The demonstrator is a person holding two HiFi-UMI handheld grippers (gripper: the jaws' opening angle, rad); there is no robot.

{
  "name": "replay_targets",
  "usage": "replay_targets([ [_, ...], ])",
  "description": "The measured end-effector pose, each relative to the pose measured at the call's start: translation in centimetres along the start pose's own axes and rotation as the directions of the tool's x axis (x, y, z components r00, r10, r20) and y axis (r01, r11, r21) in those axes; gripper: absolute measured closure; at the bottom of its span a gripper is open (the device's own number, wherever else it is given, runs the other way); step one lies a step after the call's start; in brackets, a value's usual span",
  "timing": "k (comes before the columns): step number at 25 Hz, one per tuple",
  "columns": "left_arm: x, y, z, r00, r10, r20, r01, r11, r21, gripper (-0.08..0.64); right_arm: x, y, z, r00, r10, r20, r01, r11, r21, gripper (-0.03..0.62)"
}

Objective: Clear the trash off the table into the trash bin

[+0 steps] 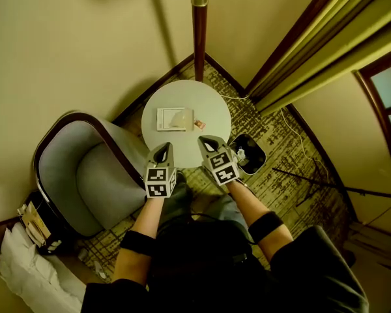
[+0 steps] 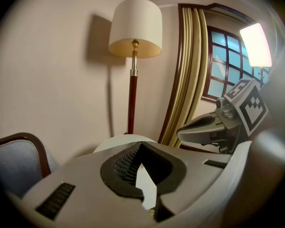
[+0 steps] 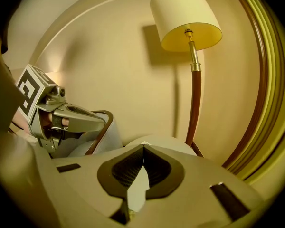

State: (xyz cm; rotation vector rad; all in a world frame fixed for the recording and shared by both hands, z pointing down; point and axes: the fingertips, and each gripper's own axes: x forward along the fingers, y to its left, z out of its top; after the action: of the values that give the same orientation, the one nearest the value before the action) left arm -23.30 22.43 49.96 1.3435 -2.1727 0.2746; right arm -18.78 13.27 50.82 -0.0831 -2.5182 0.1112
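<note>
A round white table [image 1: 212, 103] holds a flat white paper [image 1: 165, 119], a crumpled tissue [image 1: 181, 119] on top of it, and a small reddish wrapper [image 1: 199, 124]. A black trash bin [image 1: 250, 154] with white trash inside stands on the carpet to the table's right. My left gripper [image 1: 161, 151] and right gripper [image 1: 209, 143] hover side by side over the table's near edge, both shut and empty. In the left gripper view the shut jaws [image 2: 141, 144] point at the table [image 2: 115, 143]. The right gripper view shows the same, with its gripper [image 3: 143, 147] aimed over the table [image 3: 161, 141].
A grey armchair [image 1: 85, 175] with a dark wood frame stands left of the table. A floor lamp [image 1: 199, 31] rises behind the table by the wall. Curtains [image 1: 326, 38] hang at the right, and a cable runs across the patterned carpet [image 1: 293, 168].
</note>
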Motion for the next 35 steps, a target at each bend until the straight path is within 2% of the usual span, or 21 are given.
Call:
replay_targets([
  [8, 1.2, 0.7, -1.1, 1.0, -0.015, -0.02, 0.015, 1.0, -0.02, 0.556, 1.9, -1.1, -2.1, 0.998, -0.021, -0.063, 0.021, 1.0, -0.007, 0.592],
  [10, 2.0, 1.2, -1.9, 1.0, -0.007, -0.02, 0.007, 1.0, -0.015, 0.556, 2.8, -1.5, -3.1, 0.995, -0.022, -0.094, 0.02, 1.0, -0.023, 0.558],
  [17, 5.1, 0.5, -3.5, 0.997, -0.046, -0.059, 0.044, 0.998, -0.034, 0.556, 7.3, -4.1, -7.1, 0.979, -0.028, -0.203, 0.006, 0.994, -0.107, 0.552],
  [22, 8.4, 2.0, -5.8, 0.997, -0.025, -0.08, 0.022, 0.999, -0.046, 0.556, 11.9, -6.1, -11.1, 0.947, -0.004, -0.32, -0.046, 0.988, -0.148, 0.476],
  [25, 10.1, 2.2, -6.8, 0.996, -0.031, -0.089, 0.027, 0.999, -0.04, 0.556, 14.0, -7.0, -13.5, 0.927, 0.008, -0.376, -0.071, 0.986, -0.154, 0.38],
  [30, 12.0, 2.7, -7.9, 0.994, -0.032, -0.103, 0.027, 0.999, -0.045, 0.556, 17.0, -8.7, -16.9, 0.896, 0.005, -0.444, -0.091, 0.981, -0.173, 0.375],
  [31, 12.3, 2.5, -7.8, 0.993, -0.04, -0.107, 0.034, 0.998, -0.052, 0.556, 17.5, -9.1, -17.4, 0.89, 0.008, -0.456, -0.094, 0.981, -0.167, 0.324],
  [32, 12.5, 2.1, -7.7, 0.992, -0.051, -0.113, 0.045, 0.997, -0.061, 0.556, 17.9, -9.5, -17.7, 0.884, 0.009, -0.467, -0.096, 0.982, -0.163, 0.31],
  [35, 13.0, 1.8, -8.1, 0.99, -0.067, -0.125, 0.058, 0.996, -0.071, 0.556, 19.1, -10.6, -18.9, 0.873, -0.001, -0.489, -0.093, 0.981, -0.167, 0.31],
])
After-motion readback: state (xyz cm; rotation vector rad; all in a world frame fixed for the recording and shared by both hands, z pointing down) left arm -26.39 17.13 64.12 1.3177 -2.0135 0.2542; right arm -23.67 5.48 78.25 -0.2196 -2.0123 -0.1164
